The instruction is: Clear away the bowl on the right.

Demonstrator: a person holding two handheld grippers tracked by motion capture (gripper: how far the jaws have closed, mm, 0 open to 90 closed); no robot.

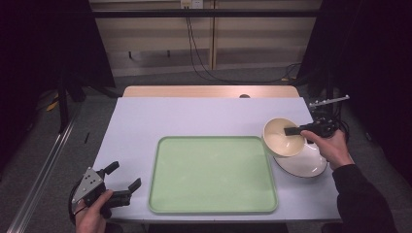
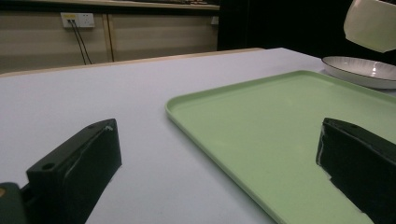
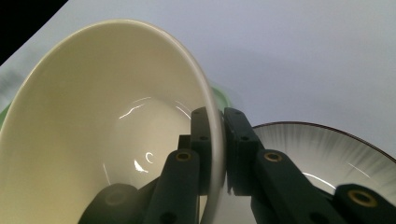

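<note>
A cream bowl [image 1: 282, 137] hangs tilted in the air above a white plate [image 1: 303, 164] at the table's right. My right gripper [image 1: 292, 131] is shut on the bowl's rim, one jaw inside and one outside, as the right gripper view shows on the bowl [image 3: 102, 135] with the plate [image 3: 322, 154] beneath. A pale green tray [image 1: 213, 174] lies in the middle of the table. My left gripper [image 1: 125, 178] stands open near the front left corner, with nothing between its jaws. In the left gripper view the tray [image 2: 280, 121] lies ahead, with the plate [image 2: 359, 70] and bowl [image 2: 371, 23] beyond.
The table top [image 1: 145, 126] is light grey with a wooden strip along its far edge. Cables [image 1: 194, 48] hang down the wall behind. A metal rail [image 1: 43, 170] runs along the floor at the left.
</note>
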